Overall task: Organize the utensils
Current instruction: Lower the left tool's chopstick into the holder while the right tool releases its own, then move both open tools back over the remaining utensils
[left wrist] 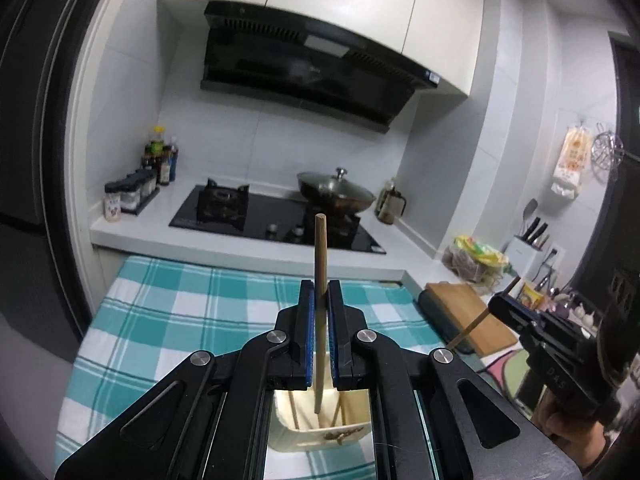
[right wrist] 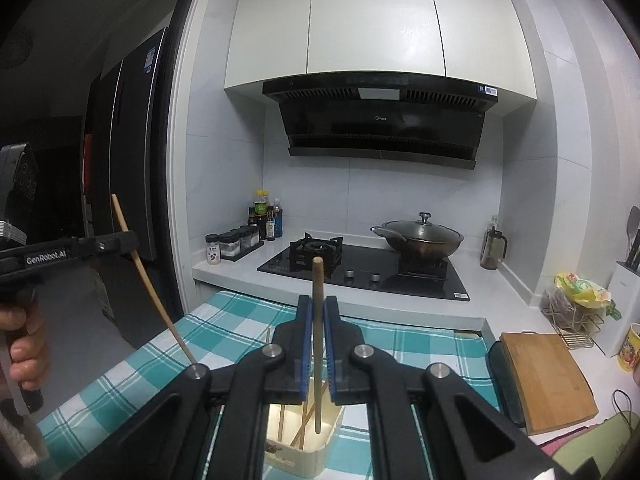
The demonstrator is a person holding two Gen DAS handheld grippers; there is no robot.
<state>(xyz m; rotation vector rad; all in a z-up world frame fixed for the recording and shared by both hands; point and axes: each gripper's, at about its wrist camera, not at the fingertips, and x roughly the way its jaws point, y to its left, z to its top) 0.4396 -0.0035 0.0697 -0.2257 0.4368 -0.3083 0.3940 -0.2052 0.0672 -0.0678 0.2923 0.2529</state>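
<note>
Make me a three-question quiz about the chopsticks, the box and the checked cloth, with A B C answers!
1. Where is the cream box?
A. on the checked cloth
B. on the stove
C. on the cutting board

2. What colours is the cloth?
A. red and black
B. teal and white
C. all yellow

3. What is the left gripper doing?
A. hanging open
B. gripping a spoon
C. shut on a chopstick

Answers:
1 A, cloth shows around the box.
2 B, teal and white squares.
3 C, blue pads squeeze the stick; the right gripper grips another chopstick.
</note>
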